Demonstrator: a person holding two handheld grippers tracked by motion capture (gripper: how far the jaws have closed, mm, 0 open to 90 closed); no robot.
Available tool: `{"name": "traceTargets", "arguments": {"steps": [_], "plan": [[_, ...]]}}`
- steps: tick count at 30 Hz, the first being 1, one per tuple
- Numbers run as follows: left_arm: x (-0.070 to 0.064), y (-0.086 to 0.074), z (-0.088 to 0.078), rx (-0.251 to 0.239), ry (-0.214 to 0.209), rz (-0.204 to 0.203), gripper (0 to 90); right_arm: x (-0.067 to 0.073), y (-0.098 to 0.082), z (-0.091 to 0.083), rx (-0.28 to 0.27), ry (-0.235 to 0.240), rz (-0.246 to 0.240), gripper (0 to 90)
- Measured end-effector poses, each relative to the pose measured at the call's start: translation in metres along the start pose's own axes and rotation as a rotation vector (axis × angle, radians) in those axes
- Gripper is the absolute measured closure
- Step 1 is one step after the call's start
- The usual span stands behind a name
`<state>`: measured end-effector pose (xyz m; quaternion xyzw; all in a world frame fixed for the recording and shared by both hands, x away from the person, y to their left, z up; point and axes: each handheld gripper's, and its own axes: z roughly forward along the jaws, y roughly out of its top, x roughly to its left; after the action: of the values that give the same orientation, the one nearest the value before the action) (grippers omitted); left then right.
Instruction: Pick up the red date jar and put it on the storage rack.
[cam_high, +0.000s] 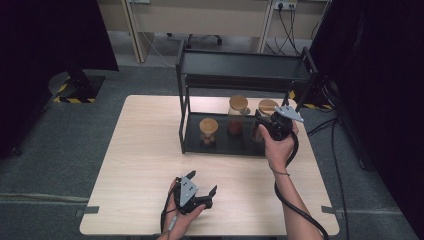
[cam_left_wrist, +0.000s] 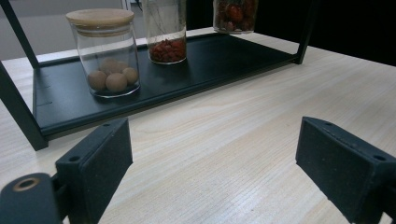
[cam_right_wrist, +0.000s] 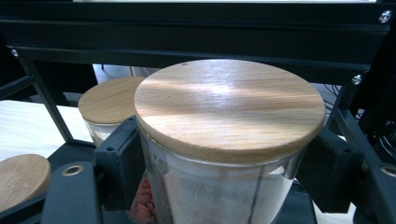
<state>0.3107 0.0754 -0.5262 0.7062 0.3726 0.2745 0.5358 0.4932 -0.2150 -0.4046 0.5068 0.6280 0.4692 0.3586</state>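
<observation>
While clamped in right gripper (cam_right_wrist: 224, 168), glass jar (cam_right_wrist: 219, 196): round wooden lid (cam_right_wrist: 229, 105).

The left gripper (cam_left_wrist: 212, 172) rests low over the table (cam_left_wrist: 243, 140), jaws spread wide with nothing between them. Ahead, on the rack's black shelf (cam_left_wrist: 210, 60) — a jar of pale balls (cam_left_wrist: 107, 51) ahead-left, a jar of red bits (cam_left_wrist: 166, 30) beyond it.

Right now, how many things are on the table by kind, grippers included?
Glass jars with wooden lids: 3 (left jar, middle jar, right jar between the right gripper's pads)
Black shelf racks: 1 (rack)
Grippers: 2 (left gripper, right gripper)
Total: 6
</observation>
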Motion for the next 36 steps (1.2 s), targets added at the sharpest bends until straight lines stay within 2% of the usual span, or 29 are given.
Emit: {"name": "traceTargets", "arguments": {"steps": [36], "plan": [[0.000, 0.000, 0.000, 0.001, 0.000, 0.003, 10.5, -0.003, -0.005, 0.023, 0.040, -0.020, 0.012, 25.6]]}}
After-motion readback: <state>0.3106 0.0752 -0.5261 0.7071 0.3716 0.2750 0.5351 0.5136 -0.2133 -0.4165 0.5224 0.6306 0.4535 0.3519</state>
